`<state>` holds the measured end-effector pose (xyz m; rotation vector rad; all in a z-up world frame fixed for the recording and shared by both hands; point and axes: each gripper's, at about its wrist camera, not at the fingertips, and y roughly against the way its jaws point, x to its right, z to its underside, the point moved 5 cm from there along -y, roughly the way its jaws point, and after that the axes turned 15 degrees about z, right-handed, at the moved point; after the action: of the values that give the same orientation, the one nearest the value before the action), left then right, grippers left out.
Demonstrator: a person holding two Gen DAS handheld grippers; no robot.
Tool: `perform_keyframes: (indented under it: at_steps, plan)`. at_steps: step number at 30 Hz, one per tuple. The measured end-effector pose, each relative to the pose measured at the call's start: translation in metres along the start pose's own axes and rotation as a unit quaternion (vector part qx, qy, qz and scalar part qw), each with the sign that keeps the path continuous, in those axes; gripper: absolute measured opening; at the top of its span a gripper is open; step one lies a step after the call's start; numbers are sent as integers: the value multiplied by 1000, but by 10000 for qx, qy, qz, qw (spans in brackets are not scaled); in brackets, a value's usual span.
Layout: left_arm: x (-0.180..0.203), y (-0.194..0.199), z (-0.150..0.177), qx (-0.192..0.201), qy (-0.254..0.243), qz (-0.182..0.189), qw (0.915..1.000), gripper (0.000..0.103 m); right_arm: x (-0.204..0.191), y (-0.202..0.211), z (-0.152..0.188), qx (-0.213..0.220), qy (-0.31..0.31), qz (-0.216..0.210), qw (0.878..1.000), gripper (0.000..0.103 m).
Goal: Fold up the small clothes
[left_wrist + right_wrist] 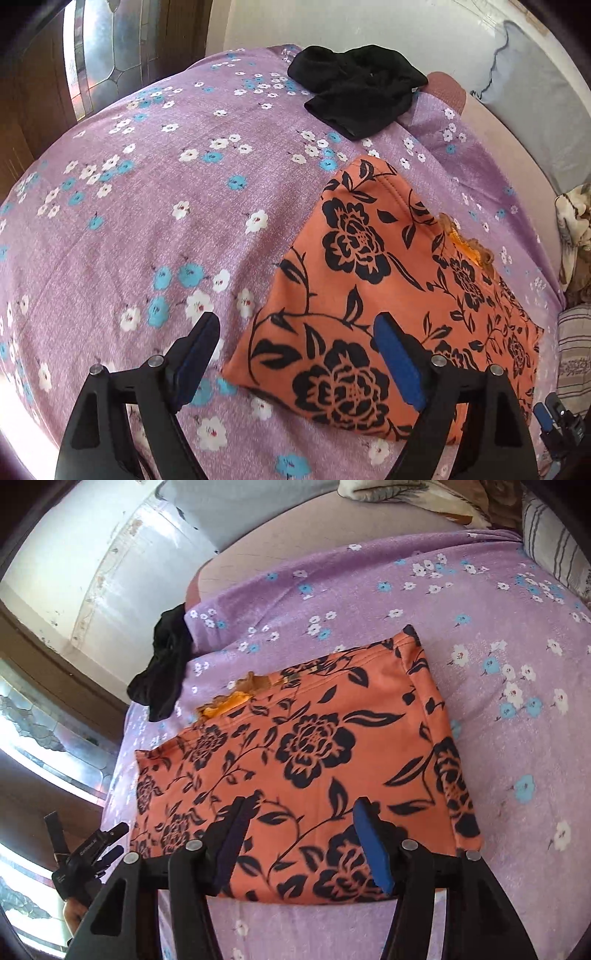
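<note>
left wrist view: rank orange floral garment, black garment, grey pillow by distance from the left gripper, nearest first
From the left gripper:
1. Orange floral garment: folded on the bedsheet, its near corner lies between the open fingers, mostly to the right.
2. Black garment: crumpled, further up the bed near its far edge.
3. Grey pillow: beyond the bed's edge, upper right, against the wall.

The lilac flowered bedsheet (129,229) lies bare left of the folded orange black-flowered garment (369,295). A crumpled black cloth (354,92) occupies the far edge.
</note>
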<state>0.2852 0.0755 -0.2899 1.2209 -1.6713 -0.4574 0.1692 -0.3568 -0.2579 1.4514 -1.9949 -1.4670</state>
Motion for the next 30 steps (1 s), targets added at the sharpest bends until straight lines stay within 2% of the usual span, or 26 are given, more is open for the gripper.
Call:
perform_keyframes:
  at_steps: [4, 5, 6, 8, 9, 10, 13, 16, 18, 19, 20, 21, 23, 26, 28, 30]
  plan:
    - [-18, 5, 32, -227, 539, 180, 9981, 86, -25, 8, 12, 136, 215, -425, 9988, 62]
    - [-20, 4, 40, -315, 642, 294, 9970, 80, -31, 9, 15, 209, 289, -468, 9983, 61]
    - [-19, 3, 46, -394, 683, 416, 9960, 72, -38, 8, 17, 279, 351, -490, 9978, 58]
    - [-14, -5, 53, -551, 631, 563, 9949, 23, -53, 4, 24, 261, 507, -570, 9967, 45]
    - [-11, -10, 54, -606, 591, 656, 9942, 17, -59, 1, 27, 239, 583, -573, 9964, 39]
    - [-9, -13, 55, -625, 599, 691, 9938, 15, -66, -2, 30, 260, 646, -545, 9961, 39]
    - [-9, -20, 52, -560, 737, 734, 9930, 15, -83, -12, 37, 372, 864, -407, 9947, 39]
    - [-4, -26, 47, -523, 790, 730, 9928, 20, -91, -32, 39, 294, 907, -326, 9949, 39]
    - [1, -28, 46, -521, 701, 712, 9936, 27, -90, -58, 43, -37, 988, -31, 9951, 39]
    - [3, -29, 46, -527, 672, 779, 9933, 38, -89, -75, 48, -335, 1068, 131, 9936, 39]
    - [6, -29, 45, -530, 675, 905, 9922, 50, -90, -81, 50, -326, 1169, 195, 9924, 39]
    - [8, -28, 45, -499, 707, 983, 9914, 54, -92, -79, 49, -179, 1258, 206, 9917, 38]
    - [10, -20, 50, -378, 682, 791, 9938, 60, -95, -80, 49, -226, 1432, 290, 9890, 39]
    - [20, -17, 58, -449, 469, 872, 9941, 62, -92, -85, 48, -259, 1393, 213, 9897, 39]
    - [18, -22, 61, -552, 557, 905, 9928, 69, -92, -87, 46, -286, 1405, 194, 9895, 39]
    - [12, -23, 62, -551, 783, 1006, 9903, 72, -93, -88, 44, -311, 1387, 171, 9897, 40]
